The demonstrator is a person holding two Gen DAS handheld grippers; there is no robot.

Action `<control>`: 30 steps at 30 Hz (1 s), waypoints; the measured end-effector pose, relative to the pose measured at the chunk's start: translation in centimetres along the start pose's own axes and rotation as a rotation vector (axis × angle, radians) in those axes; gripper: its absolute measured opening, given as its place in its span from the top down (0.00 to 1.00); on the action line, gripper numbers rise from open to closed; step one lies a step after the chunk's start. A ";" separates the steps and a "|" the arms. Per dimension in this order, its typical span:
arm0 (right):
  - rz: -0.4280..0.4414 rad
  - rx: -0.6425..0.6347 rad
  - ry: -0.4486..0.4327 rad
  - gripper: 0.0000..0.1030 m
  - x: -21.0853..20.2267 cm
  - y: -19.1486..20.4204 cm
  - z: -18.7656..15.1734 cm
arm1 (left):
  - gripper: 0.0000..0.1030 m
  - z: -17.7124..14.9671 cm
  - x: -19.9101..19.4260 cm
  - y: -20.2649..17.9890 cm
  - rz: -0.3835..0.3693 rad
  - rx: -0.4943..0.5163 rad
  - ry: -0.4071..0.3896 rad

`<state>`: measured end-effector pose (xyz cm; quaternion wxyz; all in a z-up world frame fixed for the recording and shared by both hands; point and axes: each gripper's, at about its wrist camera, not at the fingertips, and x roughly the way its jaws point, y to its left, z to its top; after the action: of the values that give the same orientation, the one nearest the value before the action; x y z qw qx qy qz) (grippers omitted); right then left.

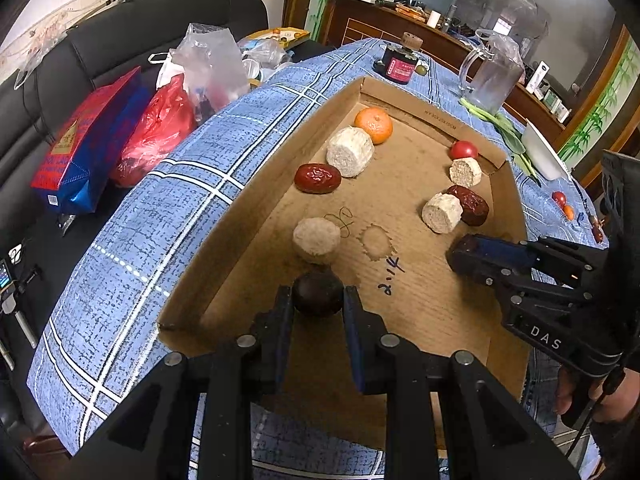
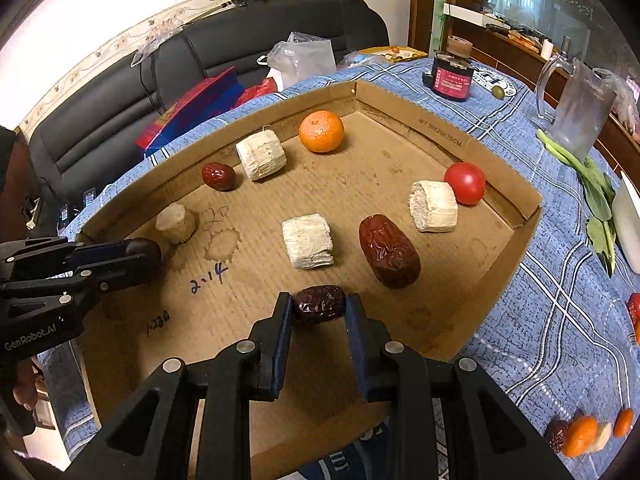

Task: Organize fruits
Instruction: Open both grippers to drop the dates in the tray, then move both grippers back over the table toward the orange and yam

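So there's a shallow cardboard tray [image 2: 404, 116] sitting on the bench, which has a blue plaid cloth [image 2: 532, 320] over it. Inside the tray: an orange mandarin [image 2: 321, 131] up near the far corner, a pale cut chunk [image 2: 261, 154] just beside it, then a small red date [image 2: 218, 176] next to that. Over on the right side there's a red tomato [image 2: 465, 183] touching another pale chunk [image 2: 433, 206], a big wrinkly date [image 2: 389, 251] lying loose, and a third pale chunk [image 2: 307, 242] roughly mid-tray. A fourth pale piece [image 2: 176, 223] stands near the left wall by a ring stain.

Now the jaws. The left gripper [image 1: 319, 300] is nearly closed and pinching a dark round fruit [image 1: 318, 293], pads pressed on both sides, down low over the near-left part of the tray, right in front of that fourth pale piece. The right gripper [image 2: 319, 312] is also almost closed, clamped on a dark wrinkled date [image 2: 319, 304] end to end, over the near-middle of the tray, just short of the big loose date. Can't tell if either fruit is actually touching the cardboard.

Outside the tray: a clear glass pitcher [image 2: 576, 108] and a dark jar [image 2: 453, 76] at the back, plus a few more small fruits [image 2: 580, 434] on the cloth at the right edge.
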<state>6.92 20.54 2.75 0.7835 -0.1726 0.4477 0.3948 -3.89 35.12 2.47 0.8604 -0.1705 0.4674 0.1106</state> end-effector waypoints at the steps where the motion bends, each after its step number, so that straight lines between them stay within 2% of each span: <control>1: -0.002 0.000 -0.001 0.72 -0.1 0.0 0.0 | 0.76 0.0 0.0 -0.1 0.003 0.003 0.001; 5: -0.007 -0.001 0.002 0.71 -0.3 0.0 -0.1 | 0.72 -0.3 -0.2 -0.2 0.013 0.012 -0.001; 8: -0.016 -0.006 0.001 0.71 -0.6 0.1 -0.2 | 0.57 -0.5 -0.8 -0.4 0.018 0.013 -0.016; 9: -0.018 -0.007 0.001 0.71 -0.6 0.1 -0.3 | 0.55 -0.5 -0.9 -0.5 0.024 0.013 -0.019; 22: -0.027 0.002 -0.022 0.71 -3.0 0.4 -0.8 | 0.53 -1.2 -2.5 -0.9 0.028 -0.002 -0.039; 27: -0.037 0.003 -0.034 0.71 -4.7 0.4 -1.5 | 0.46 -1.6 -3.4 -1.5 0.046 0.001 -0.059; 30: -0.042 0.022 -0.037 0.62 -5.8 0.0 -2.5 | 0.44 -1.8 -3.9 -1.8 0.054 -0.002 -0.068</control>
<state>3.84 16.33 6.24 0.8017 -0.1660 0.4339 0.3761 -6.76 32.65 5.18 0.8722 -0.1546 0.4424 0.1400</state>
